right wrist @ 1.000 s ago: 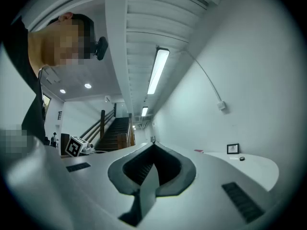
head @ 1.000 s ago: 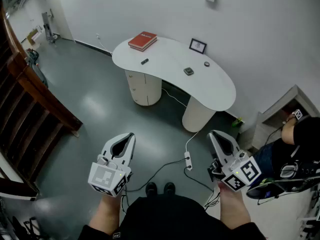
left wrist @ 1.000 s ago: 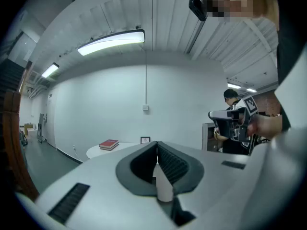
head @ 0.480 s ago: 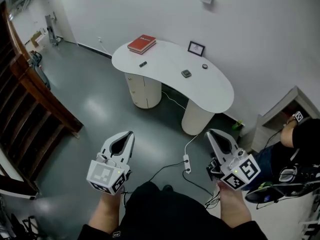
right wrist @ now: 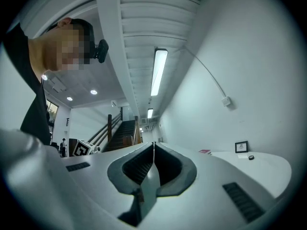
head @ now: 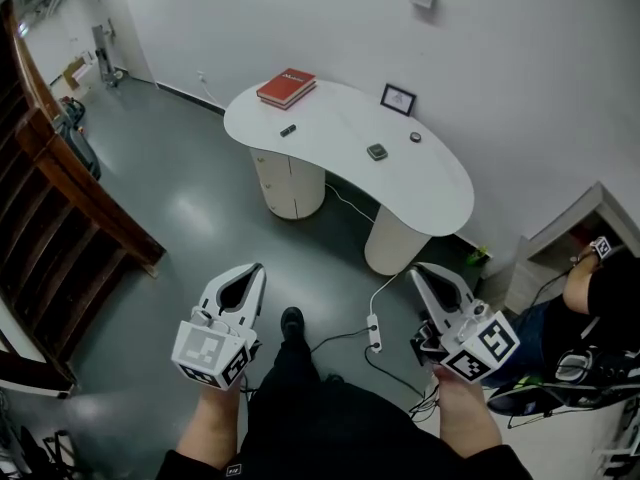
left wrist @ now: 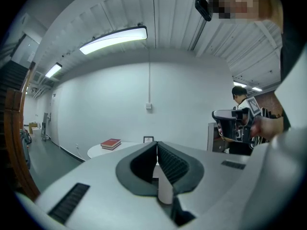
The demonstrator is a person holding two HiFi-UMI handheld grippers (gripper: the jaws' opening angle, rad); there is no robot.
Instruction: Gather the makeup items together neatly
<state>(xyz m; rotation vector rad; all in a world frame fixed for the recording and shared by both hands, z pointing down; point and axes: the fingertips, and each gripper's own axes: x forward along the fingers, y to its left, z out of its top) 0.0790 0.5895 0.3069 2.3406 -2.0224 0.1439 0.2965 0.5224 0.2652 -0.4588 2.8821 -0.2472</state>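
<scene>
The makeup items lie far ahead on a white curved table [head: 440,198]: a small black stick [head: 288,130], a square dark compact [head: 377,151] and a small round pot [head: 415,137]. A red book [head: 287,87] and a picture frame [head: 398,99] share the tabletop. My left gripper [head: 259,267] and right gripper [head: 416,268] hang over the grey floor well short of the table, both shut and empty. In the left gripper view the left gripper [left wrist: 156,143] points toward the book [left wrist: 111,143]. In the right gripper view the right gripper [right wrist: 153,144] has the frame [right wrist: 241,146] off to its right.
A power strip [head: 375,330] with trailing cables lies on the floor between me and the table. A wooden stair railing [head: 70,198] runs along the left. A person [head: 600,298] sits at the right edge beside equipment. My black shoe [head: 291,323] is on the floor.
I have stepped forward: one black shoe now shows ahead between the grippers. Both grippers stay shut and have shifted slightly with me.
</scene>
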